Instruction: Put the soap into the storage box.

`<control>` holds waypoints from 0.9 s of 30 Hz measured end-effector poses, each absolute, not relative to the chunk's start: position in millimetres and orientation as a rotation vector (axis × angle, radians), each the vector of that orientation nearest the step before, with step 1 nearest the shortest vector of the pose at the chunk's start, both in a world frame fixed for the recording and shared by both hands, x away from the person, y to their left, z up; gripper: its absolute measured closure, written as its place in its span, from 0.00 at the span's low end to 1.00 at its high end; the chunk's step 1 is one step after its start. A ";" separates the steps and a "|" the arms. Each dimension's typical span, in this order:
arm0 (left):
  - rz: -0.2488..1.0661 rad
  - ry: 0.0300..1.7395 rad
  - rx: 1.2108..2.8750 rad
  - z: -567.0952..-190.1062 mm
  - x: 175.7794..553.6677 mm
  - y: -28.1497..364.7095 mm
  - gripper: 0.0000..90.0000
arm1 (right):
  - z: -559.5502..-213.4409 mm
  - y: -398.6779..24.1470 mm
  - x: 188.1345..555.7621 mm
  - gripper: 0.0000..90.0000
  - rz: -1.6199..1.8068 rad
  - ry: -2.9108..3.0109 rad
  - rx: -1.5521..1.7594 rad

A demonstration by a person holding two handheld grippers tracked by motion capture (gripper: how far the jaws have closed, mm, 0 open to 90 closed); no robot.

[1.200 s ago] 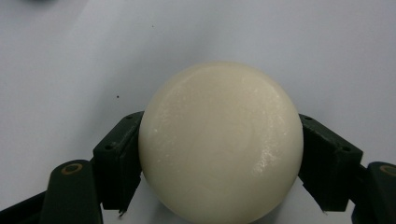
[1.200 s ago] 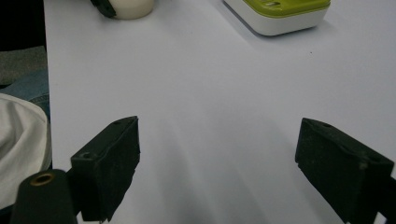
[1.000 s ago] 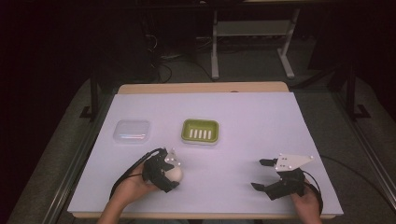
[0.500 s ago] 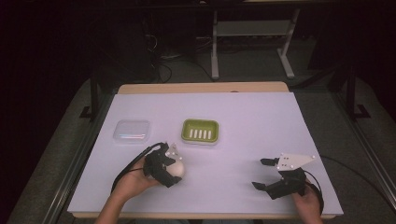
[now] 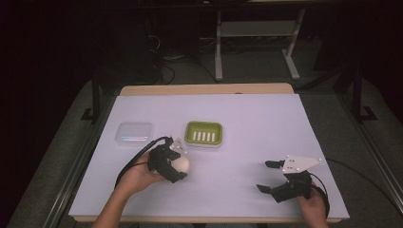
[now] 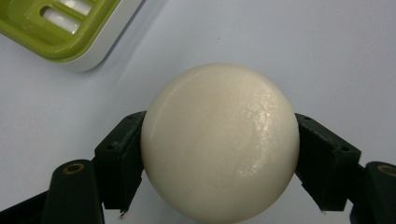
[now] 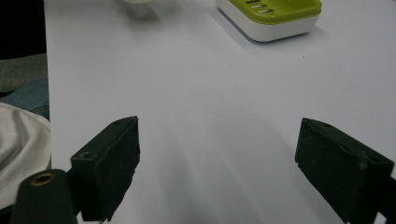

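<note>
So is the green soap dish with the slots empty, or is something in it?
Empty. The green slotted soap dish shows only its bare white slots in the high view; the round cream soap sits clamped in the left gripper, beside it.

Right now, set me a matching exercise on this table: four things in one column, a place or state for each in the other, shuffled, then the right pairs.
Column one:
1. cream soap ball
2. green soap dish
3. clear lid
4. right gripper

Column two:
a. open, with nothing between its jaws
b. on the table, left of the dish
c. clamped between the left gripper's jaws
d. holds nothing, its slots bare, mid-table

Pairs: 1-c, 2-d, 3-b, 4-a
</note>
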State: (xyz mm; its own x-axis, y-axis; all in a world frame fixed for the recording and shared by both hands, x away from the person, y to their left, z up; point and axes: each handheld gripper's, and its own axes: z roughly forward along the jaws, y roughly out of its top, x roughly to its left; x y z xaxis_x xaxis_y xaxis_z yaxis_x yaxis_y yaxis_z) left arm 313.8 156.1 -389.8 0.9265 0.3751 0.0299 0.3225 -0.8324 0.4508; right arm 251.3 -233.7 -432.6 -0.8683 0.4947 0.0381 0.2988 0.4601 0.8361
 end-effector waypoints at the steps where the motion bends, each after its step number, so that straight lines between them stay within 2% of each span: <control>1: 0.160 0.500 2.636 -389.0 315.5 154.8 0.28 | -432.4 -233.7 251.0 0.15 1.369 2.496 0.692; 27: 0.145 0.486 2.632 -377.3 336.7 141.7 0.28 | -431.7 -233.7 249.4 0.15 1.374 2.485 0.694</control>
